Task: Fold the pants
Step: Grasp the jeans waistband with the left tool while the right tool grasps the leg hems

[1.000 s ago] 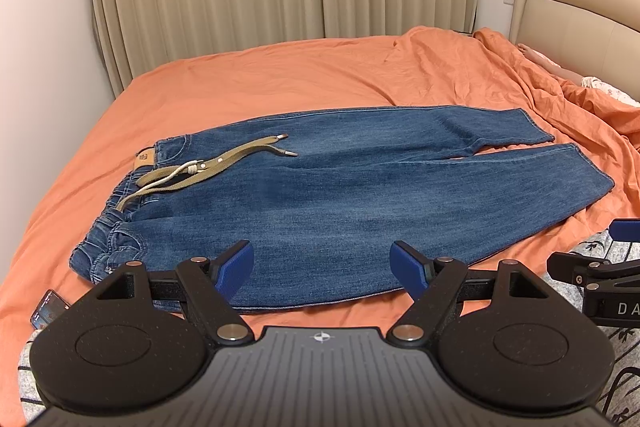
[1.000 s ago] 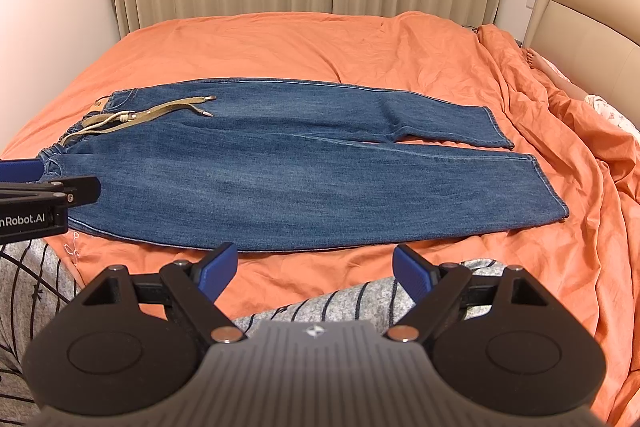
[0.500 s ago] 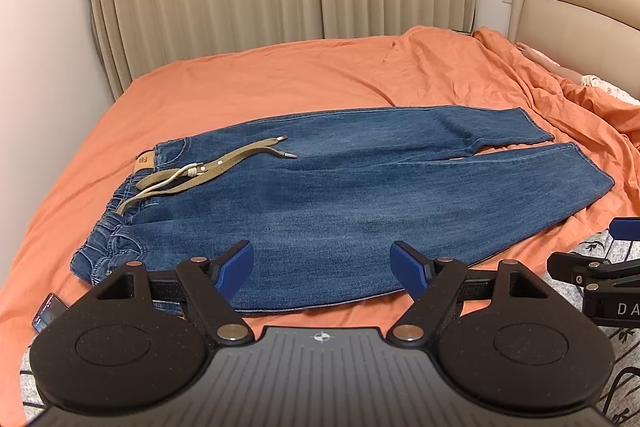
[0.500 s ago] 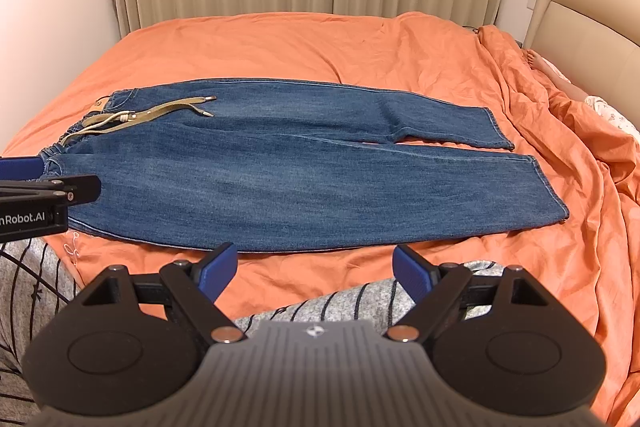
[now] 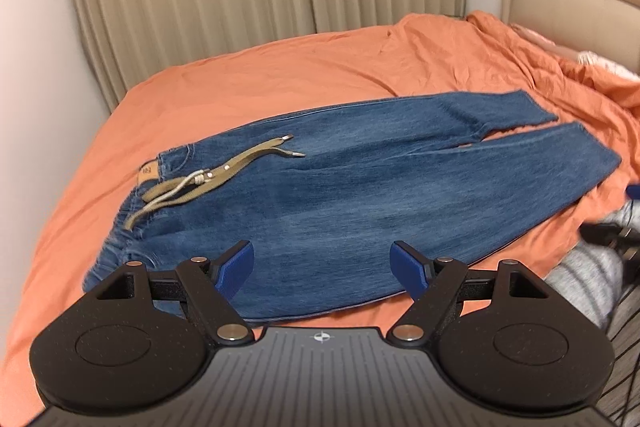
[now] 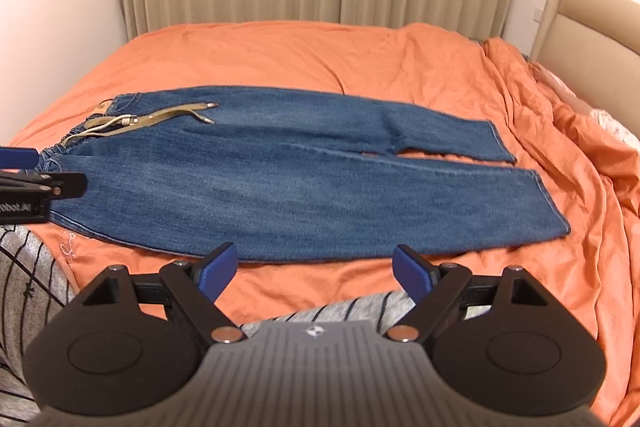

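**Denim flat on the bed, both tools poised to start**

Blue denim pants lie spread on the orange bed, waistband to the left, hems to the right, the two legs side by side with a narrow split between them near the cuffs. An olive drawstring trails loose over the waist.

The left hand-held gripper hovers above the near edge by the waist, its blue fingers wide apart and holding nothing; the right hand-held gripper waits short of the near leg's edge — likewise spread and empty.

The likely first step is folding one leg over the other. To do it well, pinch the near edge at waist and hem together, lift evenly, and lay it across so the seams align; tucking the drawstring in first would avoid a lump.

The left view is motion-blurred, so the elastic waistband's gathers are hard to read. The near hem's lower corner and the garment's underside are hidden — whether the fabric is bunched beneath cannot be told.
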`<act>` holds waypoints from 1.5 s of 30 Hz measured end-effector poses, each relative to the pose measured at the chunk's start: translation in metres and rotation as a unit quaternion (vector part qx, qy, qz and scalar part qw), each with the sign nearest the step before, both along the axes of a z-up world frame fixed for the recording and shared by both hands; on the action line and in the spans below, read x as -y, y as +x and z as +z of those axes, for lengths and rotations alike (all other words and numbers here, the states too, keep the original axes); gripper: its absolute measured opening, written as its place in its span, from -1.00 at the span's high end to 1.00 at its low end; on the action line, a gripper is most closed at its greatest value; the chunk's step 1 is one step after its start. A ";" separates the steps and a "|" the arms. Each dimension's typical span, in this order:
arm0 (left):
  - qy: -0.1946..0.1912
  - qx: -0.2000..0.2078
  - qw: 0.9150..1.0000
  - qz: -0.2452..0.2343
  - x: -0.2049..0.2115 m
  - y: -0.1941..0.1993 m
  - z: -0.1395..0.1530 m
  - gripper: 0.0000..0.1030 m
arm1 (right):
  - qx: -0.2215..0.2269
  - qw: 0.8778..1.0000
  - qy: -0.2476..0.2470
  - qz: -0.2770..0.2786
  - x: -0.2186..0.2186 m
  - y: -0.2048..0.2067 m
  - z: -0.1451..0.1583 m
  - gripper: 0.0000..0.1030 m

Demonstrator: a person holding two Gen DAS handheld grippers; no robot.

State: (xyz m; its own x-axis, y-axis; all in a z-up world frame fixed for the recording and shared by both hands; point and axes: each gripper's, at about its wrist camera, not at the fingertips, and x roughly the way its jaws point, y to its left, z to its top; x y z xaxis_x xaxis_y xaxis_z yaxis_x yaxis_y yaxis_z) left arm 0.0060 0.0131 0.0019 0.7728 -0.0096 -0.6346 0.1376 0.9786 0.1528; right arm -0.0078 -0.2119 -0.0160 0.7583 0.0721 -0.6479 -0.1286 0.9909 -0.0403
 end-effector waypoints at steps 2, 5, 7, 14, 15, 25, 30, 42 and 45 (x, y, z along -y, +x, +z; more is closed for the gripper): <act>0.009 -0.004 1.000 -0.024 -0.011 0.006 0.001 -0.68 | 0.020 1.000 -0.006 0.018 0.008 0.002 -0.001 -0.57; 0.026 -0.023 0.996 -0.079 -0.028 0.017 0.002 -0.60 | 0.034 0.998 -0.043 0.028 0.023 0.013 0.000 -0.57; 0.050 -0.034 0.991 -0.120 -0.037 0.023 0.001 -0.48 | 0.036 0.997 -0.066 0.037 0.035 0.024 0.000 -0.57; 0.212 -0.098 0.952 -0.200 -0.060 0.053 -0.026 -0.39 | 0.000 0.991 -0.127 0.045 0.077 0.076 -0.003 -0.13; 0.233 -0.114 0.943 -0.208 -0.064 0.059 -0.033 -0.35 | -0.012 0.991 -0.123 0.042 0.085 0.083 -0.004 0.01; 0.287 -0.276 0.873 -0.280 -0.084 0.096 -0.118 -0.19 | -0.105 0.991 -0.076 0.020 0.143 0.144 -0.019 0.46; 0.302 -0.285 0.868 -0.271 -0.080 0.092 -0.139 -0.17 | -0.127 0.984 -0.120 0.023 0.173 0.161 -0.031 0.48; 0.270 -0.178 0.931 -0.169 -0.078 0.074 -0.088 0.87 | -0.160 0.936 -0.283 0.135 0.223 0.162 -0.092 0.39; 0.223 -0.132 0.958 -0.126 -0.081 0.074 -0.060 0.88 | -0.150 0.925 -0.313 0.157 0.222 0.158 -0.110 0.09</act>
